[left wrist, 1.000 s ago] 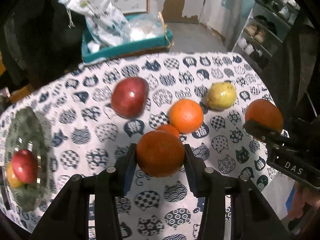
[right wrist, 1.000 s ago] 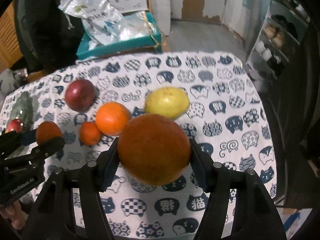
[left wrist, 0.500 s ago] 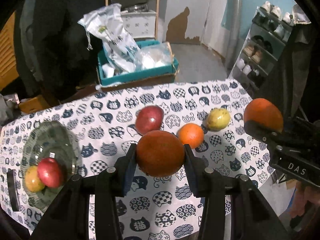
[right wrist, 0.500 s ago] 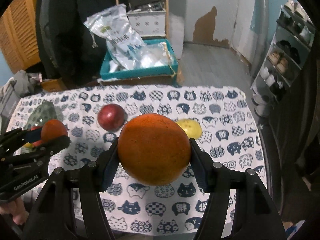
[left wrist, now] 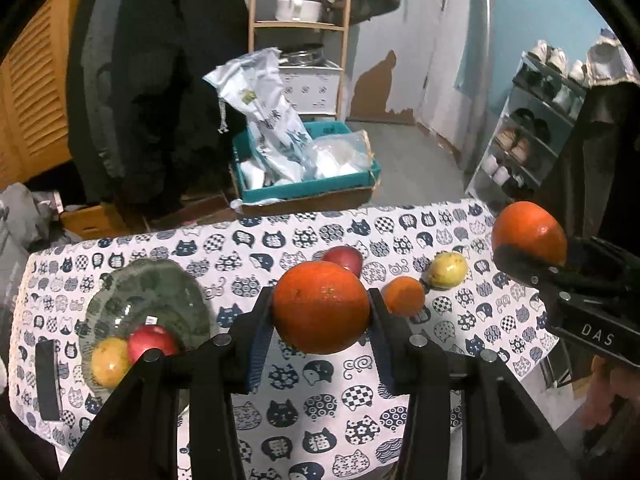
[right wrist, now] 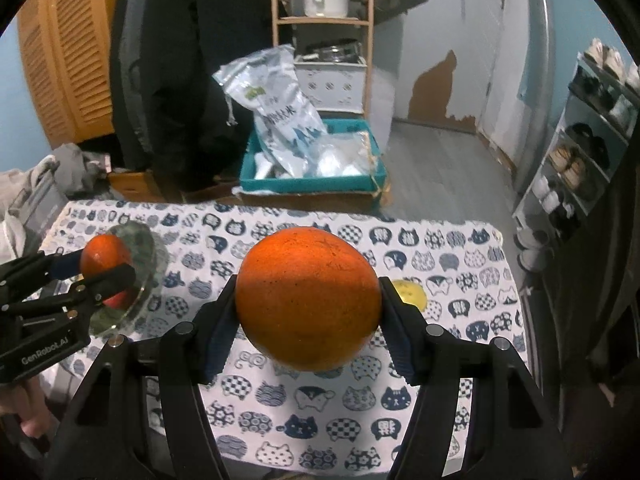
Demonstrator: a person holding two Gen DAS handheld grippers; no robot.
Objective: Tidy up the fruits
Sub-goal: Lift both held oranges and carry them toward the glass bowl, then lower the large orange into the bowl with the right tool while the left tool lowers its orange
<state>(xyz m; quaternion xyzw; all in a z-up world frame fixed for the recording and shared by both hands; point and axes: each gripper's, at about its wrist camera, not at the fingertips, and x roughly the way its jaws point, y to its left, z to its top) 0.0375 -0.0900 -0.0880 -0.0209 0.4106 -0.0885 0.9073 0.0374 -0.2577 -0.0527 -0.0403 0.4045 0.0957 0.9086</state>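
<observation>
Left hand-held gripper (left wrist: 320,316): I have it clamped on a medium orange (left wrist: 321,306), pads pressed to its two sides at the widest girth, fruit held clear above the bench (left wrist: 280,392).
Right hand-held gripper (right wrist: 308,312): clamped on a larger orange (right wrist: 308,298), again across the middle; it fills the whole gap between the jaws.
How the oranges handle: I judge them firm, rounded and fairly heavy, with a pebbled rind that gives the ribbed pads some bite. Being round, they could roll out if I tilt hard or slacken the squeeze; too much squeeze would bruise them.
Where to hold: across the equator, as now; a hold nearer the top or bottom would let them squirt free.
Glass bowl (left wrist: 120,292): on the left part of the bench, already holding a red apple (left wrist: 152,342) and a yellowish fruit (left wrist: 109,362). Glass, so I would lower fruit in, not drop it.
Loose fruit on the bench: a dark red apple (left wrist: 344,258), a small orange (left wrist: 404,296) and a yellow-green pear (left wrist: 447,270), near one another, well apart from the bowl.
Cloth: cat-print, likely soft enough to slow a rolling fruit only a little.
</observation>
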